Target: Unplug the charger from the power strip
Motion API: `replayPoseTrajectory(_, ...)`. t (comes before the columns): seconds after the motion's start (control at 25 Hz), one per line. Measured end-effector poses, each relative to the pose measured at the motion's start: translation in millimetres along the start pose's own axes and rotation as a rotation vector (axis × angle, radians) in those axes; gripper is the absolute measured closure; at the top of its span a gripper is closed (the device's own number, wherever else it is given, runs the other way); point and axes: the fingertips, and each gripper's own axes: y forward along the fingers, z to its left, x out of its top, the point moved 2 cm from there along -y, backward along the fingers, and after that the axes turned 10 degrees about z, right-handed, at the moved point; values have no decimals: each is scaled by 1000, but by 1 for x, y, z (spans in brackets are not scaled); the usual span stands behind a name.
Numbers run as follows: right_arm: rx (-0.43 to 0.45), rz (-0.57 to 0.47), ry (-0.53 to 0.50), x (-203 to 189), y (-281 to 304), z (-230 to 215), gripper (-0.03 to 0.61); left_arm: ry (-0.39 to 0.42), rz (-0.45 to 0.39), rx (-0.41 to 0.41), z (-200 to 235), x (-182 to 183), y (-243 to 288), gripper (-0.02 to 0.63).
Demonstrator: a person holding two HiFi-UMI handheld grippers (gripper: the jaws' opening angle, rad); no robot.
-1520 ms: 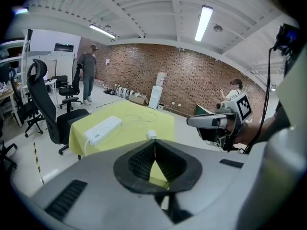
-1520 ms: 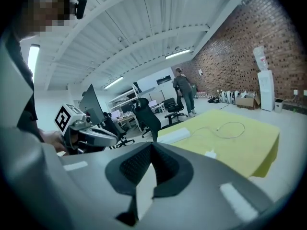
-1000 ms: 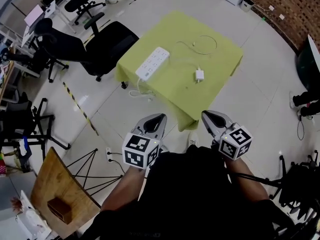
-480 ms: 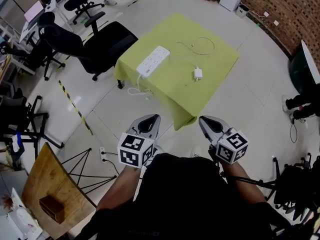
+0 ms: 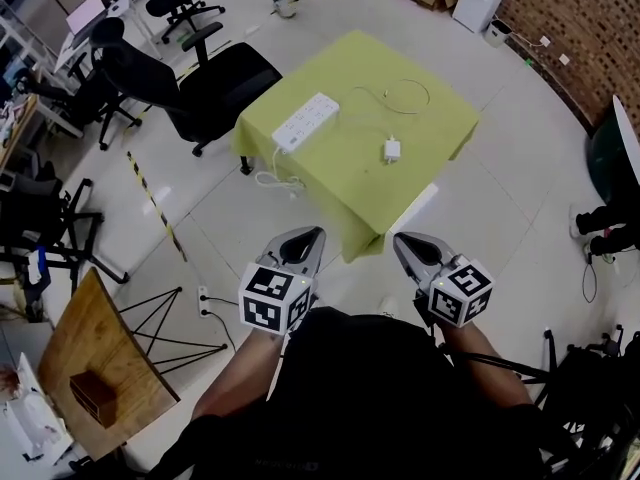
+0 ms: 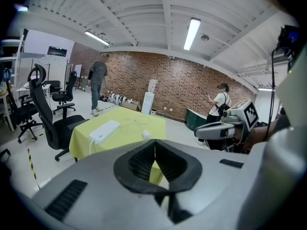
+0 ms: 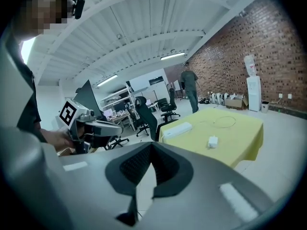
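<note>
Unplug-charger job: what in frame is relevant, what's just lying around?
Job: power strip; charger, lying on the yellow table apart from the strip; left gripper and right gripper, jaws shut, empty.
Lying about: white cable loop; black office chair; wooden chair.

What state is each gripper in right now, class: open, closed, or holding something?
Left gripper: closed, holding nothing.
Right gripper: closed, holding nothing.
</note>
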Motion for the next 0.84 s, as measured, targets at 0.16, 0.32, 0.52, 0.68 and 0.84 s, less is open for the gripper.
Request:
replayPoseTrajectory(0.16,9,-10,14,-7,-4,-1,578,14,9,2,-8,0,2,606)
replayPoseTrajectory(0.32,8,-15,11,-9,-7,-4,578,21,11,0,-11,1,6,606)
replayPoseTrajectory(0.52,5,-15,14,-11,-7,-2,578,23,0,-8,-13,3,7,606)
replayPoseTrajectory(0.68,3,-13,9,-9,-6,0,578,17,-1,-8,-11,3,6,606)
replayPoseTrajectory(0.84,-1,-12,14,-9,-6,0,578,15,-2,-10,-10,4,6,606)
